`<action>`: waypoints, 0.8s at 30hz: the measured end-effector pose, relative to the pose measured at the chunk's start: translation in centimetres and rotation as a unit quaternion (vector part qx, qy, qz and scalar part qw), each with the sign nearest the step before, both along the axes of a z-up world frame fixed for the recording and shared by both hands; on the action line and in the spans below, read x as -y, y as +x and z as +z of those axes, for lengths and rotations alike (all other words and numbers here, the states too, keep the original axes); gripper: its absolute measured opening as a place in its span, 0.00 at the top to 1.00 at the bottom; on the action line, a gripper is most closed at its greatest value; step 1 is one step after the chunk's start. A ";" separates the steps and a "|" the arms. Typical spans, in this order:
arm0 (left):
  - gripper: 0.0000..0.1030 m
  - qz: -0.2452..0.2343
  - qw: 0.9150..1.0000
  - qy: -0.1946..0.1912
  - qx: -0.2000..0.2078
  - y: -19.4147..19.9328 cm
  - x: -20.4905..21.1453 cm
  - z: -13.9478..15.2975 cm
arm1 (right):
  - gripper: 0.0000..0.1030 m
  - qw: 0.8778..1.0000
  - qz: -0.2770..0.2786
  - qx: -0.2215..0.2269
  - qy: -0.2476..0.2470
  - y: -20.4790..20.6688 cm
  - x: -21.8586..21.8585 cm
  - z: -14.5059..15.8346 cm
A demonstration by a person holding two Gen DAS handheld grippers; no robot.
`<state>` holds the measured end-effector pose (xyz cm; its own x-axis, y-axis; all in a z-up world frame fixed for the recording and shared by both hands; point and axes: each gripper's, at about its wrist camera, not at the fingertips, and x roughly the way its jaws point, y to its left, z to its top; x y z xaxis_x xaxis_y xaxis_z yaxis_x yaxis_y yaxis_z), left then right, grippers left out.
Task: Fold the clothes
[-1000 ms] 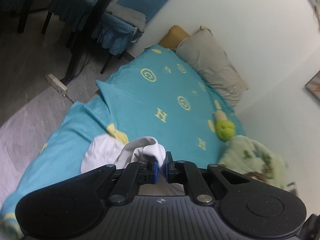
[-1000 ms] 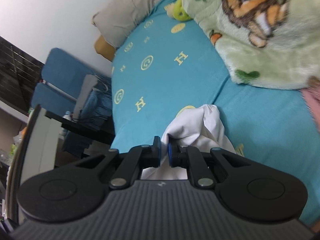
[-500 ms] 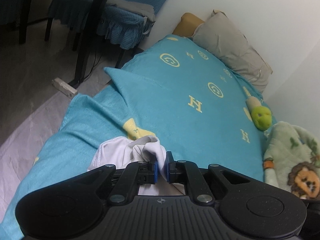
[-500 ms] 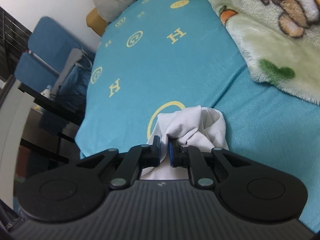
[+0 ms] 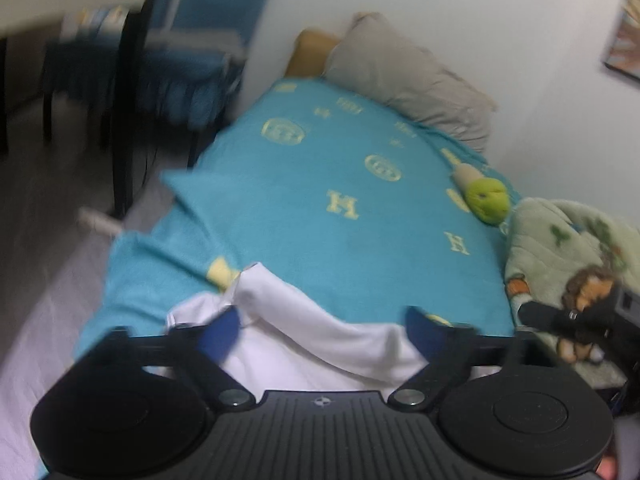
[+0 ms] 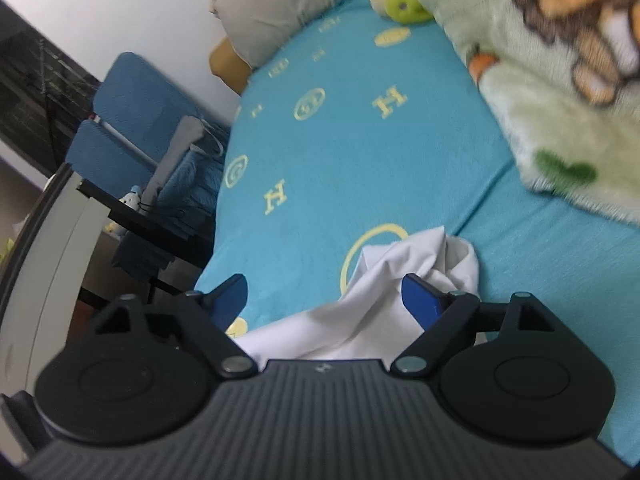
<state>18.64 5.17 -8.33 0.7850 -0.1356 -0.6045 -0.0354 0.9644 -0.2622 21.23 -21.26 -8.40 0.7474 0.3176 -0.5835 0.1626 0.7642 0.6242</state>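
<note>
Left wrist view: left gripper [image 5: 322,326] with blue-padded fingers [image 5: 219,330] spread wide, released, nothing clasped. White garment [image 5: 320,332] bunched between and just beneath the fingers, lying on teal bedspread [image 5: 320,232] with yellow letter prints. Ahead of the fingertips, well apart: grey pillow [image 5: 408,84] against the wall, tan cushion [image 5: 310,50] beside it. Ahead and to the right of the fingers: green plush toy [image 5: 486,200], then pale green lion blanket [image 5: 572,264]. Part of the other gripper in black at the far right edge, over the blanket. Blue chair [image 5: 184,56] ahead to the left, blurred.

Right wrist view: right gripper [image 6: 324,300] likewise released, fingers [image 6: 420,300] wide apart, holding nothing. Crumpled white garment [image 6: 400,280] between the fingers, its peak just ahead of the right fingertip, resting on the bedspread [image 6: 340,152]. Lion blanket [image 6: 540,80] ahead to the right; plush toy [image 6: 404,2] and pillow [image 6: 280,4] far ahead; blue chair [image 6: 132,120] and black desk frame [image 6: 160,232] to the left of the fingers.
</note>
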 end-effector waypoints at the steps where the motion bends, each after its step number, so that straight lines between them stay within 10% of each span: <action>1: 0.05 -0.005 1.000 0.018 0.008 -0.5 0.3 0.3 | 0.17 1.000 0.000 0.009 -0.009 -0.5 -0.1 0.4; 9: 0.05 -0.026 0.997 0.066 -0.010 -0.7 1.5 -0.1 | 0.33 0.991 0.050 0.031 -0.118 -1.3 -2.1 1.4; 24: 0.06 -0.030 0.992 0.103 -0.068 1.6 1.6 -3.2 | 0.34 0.971 0.092 -0.006 -0.222 3.2 -4.6 -3.2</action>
